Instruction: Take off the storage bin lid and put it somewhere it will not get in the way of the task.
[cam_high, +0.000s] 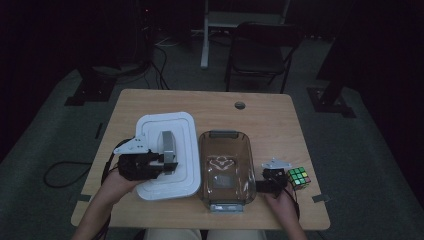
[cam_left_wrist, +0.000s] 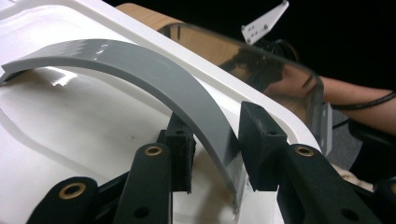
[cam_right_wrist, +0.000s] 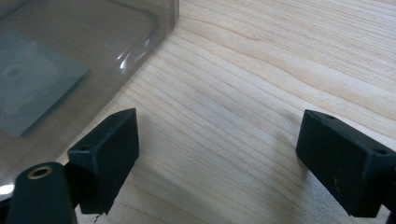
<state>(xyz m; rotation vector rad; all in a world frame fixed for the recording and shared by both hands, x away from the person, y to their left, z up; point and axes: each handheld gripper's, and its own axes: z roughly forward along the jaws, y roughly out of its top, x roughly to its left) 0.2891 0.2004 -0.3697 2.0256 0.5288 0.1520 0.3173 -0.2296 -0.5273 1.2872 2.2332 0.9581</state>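
Lid handling is the step in hand: the left gripper (cam_high: 159, 166) is clenched on the grey arched handle (cam_left_wrist: 154, 70) of the white lid (cam_high: 150, 187), which lies flat on the wooden table (cam_high: 270, 115) just beside the clear container (cam_high: 245, 150), on its left. In the left gripper view the pads sit on either side of the handle's near end, a narrow and off-centre purchase. To do it well, the person should probably lift straight up, keep the lid level so it does not swing on that end grip, then carry it over the container and lower it square to the rim. The right gripper (cam_high: 276, 181) rests on the table between the container and the puzzle cube (cam_high: 298, 178), jaws released and wide apart over bare wood. Count: one lid, one handle, one container, one cube, two grippers
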